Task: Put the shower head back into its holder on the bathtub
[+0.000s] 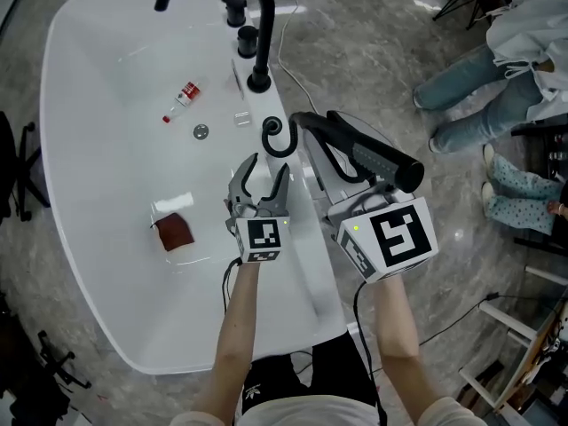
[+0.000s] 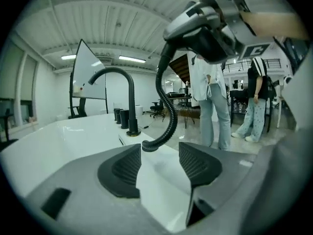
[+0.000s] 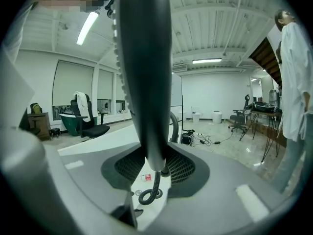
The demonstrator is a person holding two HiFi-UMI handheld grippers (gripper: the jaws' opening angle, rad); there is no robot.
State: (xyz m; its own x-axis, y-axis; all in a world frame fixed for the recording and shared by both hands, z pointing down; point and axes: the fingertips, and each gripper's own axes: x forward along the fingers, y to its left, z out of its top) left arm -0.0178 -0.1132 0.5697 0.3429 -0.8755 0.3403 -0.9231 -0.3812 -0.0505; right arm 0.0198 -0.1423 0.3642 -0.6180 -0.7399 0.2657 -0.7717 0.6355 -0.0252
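While the right gripper (image 1: pixel 357 195) has its jaws clamped on the handle of the black shower head (image 1: pixel 368 156), the head hangs in the air off the tub's outer edge, at about 3 o'clock from the rim. It's not in any holder yet. The left gripper (image 1: pixel 266 177) is over the rim with its jaws spread wide and nothing between them.

My worry is the hose (image 1: pixel 280 140). It curls in a tight loop down to a black fitting (image 1: pixel 271 127) on the rim, which I'd guess is the holder, though I can't say for sure. A springy hose like that could twist the smooth handle in the pads, and with the other tool empty nothing is there to steady it. If it slips, the head drops onto the rim or the floor. Coming in at an angle could also kink the loop or bump the faucet (image 1: pixel 255 25) at 12 o'clock.

The bathtub (image 1: pixel 98 105) is glossy white and looks slick, with a narrow rim. Inside are a small bottle (image 1: pixel 182 98), a drain (image 1: pixel 201 131) and a reddish-brown block (image 1: pixel 175 232). The floor (image 1: pixel 373 51) is grey polished stone, and people (image 1: pixel 484 87) are standing at 2 o'clock.
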